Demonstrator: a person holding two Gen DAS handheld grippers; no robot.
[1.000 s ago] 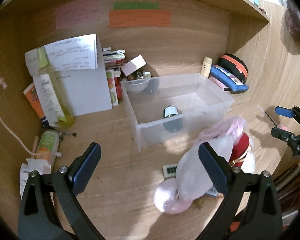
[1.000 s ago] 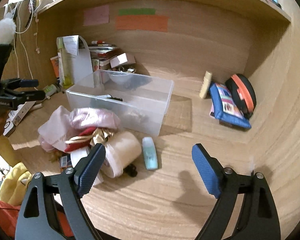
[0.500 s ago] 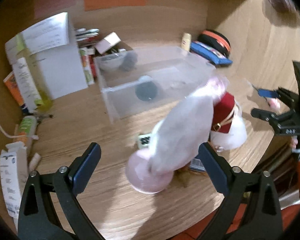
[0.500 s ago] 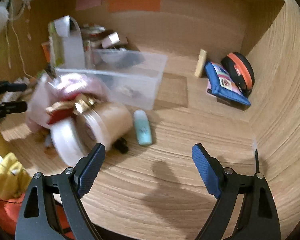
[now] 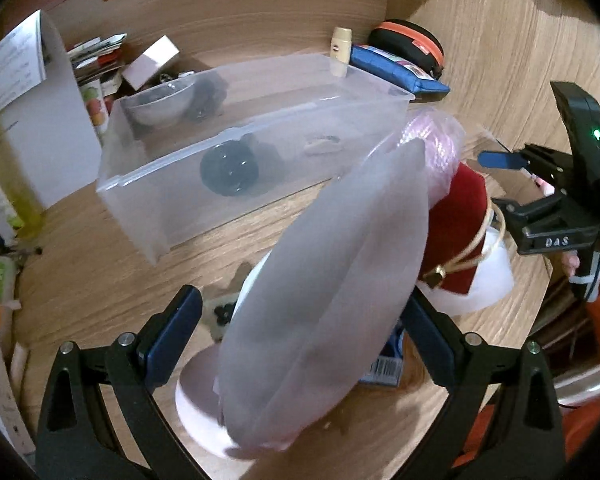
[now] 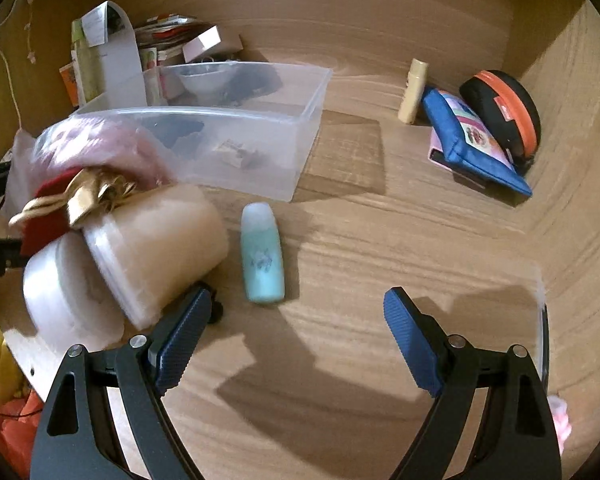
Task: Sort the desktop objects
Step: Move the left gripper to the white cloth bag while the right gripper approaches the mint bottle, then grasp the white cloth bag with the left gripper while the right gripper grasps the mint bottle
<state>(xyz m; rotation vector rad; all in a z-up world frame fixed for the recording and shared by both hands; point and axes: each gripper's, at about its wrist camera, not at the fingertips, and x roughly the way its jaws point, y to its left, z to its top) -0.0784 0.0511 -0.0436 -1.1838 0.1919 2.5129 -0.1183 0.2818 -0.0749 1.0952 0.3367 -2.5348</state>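
The small teal plastic bottle [image 6: 262, 254] lies on its side on the wooden counter [image 6: 380, 240] just before the clear plastic bin [image 6: 300, 120], light, smooth and likely slippery, so I'd pinch its mid-body with my wide-open, empty right hand-held gripper [image 6: 292, 336].

Clear plastic bin [image 6: 236, 136] upright on desk, teal bottle [image 6: 262, 258] lying just before it.

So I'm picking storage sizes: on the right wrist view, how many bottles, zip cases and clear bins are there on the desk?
Bottles: 2, the teal bottle lying flat and the cream bottle upright.
Zip cases: 2, the blue pouch and the black-and-orange case.
Clear bins: 1, the clear bin.
Total: 5.
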